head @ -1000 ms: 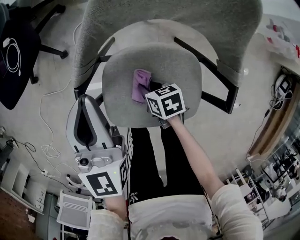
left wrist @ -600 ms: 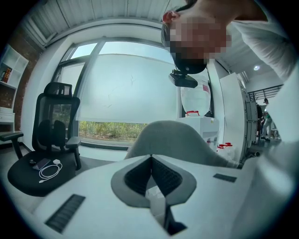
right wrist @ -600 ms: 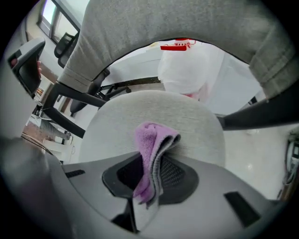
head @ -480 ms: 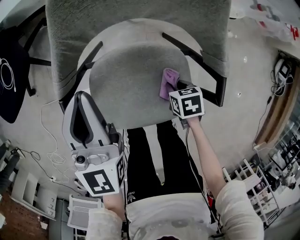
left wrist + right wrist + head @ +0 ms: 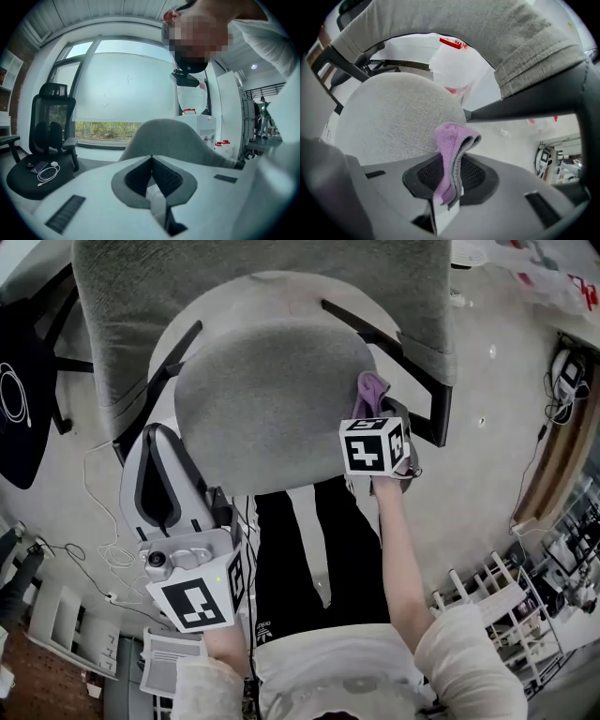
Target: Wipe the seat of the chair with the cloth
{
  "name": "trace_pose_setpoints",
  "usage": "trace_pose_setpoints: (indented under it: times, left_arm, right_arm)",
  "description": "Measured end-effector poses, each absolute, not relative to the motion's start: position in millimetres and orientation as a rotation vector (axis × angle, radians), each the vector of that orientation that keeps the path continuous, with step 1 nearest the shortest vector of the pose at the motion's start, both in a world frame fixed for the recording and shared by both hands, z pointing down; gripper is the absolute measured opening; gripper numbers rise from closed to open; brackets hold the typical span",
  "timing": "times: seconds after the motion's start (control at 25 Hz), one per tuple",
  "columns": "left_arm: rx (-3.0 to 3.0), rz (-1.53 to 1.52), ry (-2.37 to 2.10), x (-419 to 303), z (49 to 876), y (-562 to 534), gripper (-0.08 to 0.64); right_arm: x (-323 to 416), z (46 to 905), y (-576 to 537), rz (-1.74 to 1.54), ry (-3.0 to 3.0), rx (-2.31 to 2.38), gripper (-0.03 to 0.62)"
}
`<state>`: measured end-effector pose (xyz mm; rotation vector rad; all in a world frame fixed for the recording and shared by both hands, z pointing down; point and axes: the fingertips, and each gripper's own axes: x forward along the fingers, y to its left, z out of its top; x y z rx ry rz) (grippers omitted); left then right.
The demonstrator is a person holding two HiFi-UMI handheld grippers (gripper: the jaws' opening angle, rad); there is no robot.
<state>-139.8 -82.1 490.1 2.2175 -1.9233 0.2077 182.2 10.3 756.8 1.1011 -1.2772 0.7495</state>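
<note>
Protruding from the right claw (image 5: 449,187), whose jaws are clamped on it, a folded purple cloth (image 5: 452,140) is held at the right edge of the grey chair seat (image 5: 272,399). The left claw (image 5: 151,161) is held beside the seat's front left, clear of it, with its jaws closed together on nothing.

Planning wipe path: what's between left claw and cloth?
Only bare grey seat, per the head view. The cloth is pinched in the right claw at the seat's right edge; left claw sits off its left.
</note>
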Motion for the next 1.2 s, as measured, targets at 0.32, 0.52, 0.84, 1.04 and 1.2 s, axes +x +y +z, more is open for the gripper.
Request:
trace_pose_setpoints:
  times: [0.32,0.52,0.84,1.04,1.2]
  left_arm:
    - [2.167,0.219,-1.981,-161.6,492.2,-68.0,0.012]
    - [2.107,0.24,-2.042,-189.9,494.0,-50.8,0.012]
    - [2.03,0.277,-2.128,-238.3,492.7,-22.0,0.012]
    - [2.004,0.274,-2.15,-254.9,488.8,-15.8,0.012]
    - [1.992,0.272,-2.155,-265.2,489.8,-11.4,0.012]
  right_arm:
    - [190.9,752.4,10.2,0.794,-1.231,1.195,0.087]
    - [180.3,727.5,3.8,0.815,-1.31,1.191,0.087]
    - [-4.9,715.5,55.1,1.233,-1.765,0.817,0.087]
    - [-128.1,737.7,122.4,1.36,-1.829,0.507,0.087]
    - [-174.4,751.7,150.4,1.373,-1.845,0.428,0.087]
